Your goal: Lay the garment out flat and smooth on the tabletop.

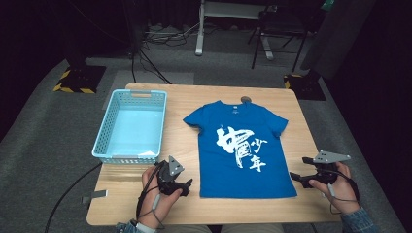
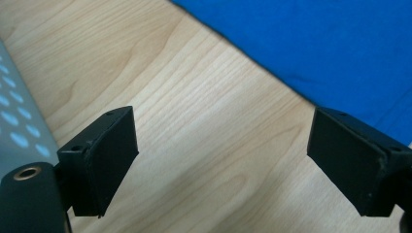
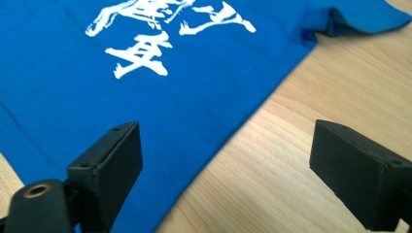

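A blue T-shirt (image 1: 238,145) with a white print lies flat, front up, in the middle of the wooden table (image 1: 189,102). My left gripper (image 1: 187,187) is near the shirt's lower left corner, pointing at it, open and holding nothing. In the left gripper view its jaws (image 2: 221,160) stand wide over bare wood, with the shirt's edge (image 2: 316,43) just ahead. My right gripper (image 1: 299,169) is beside the shirt's lower right edge, also open. In the right gripper view its jaws (image 3: 226,165) straddle the shirt's side edge (image 3: 145,97) from above without touching it.
A light blue plastic basket (image 1: 131,97) stands on the left part of the table; its wall (image 2: 19,126) is close to my left gripper. A small grey round thing (image 1: 246,99) lies behind the shirt's collar. Cables trail from both grippers.
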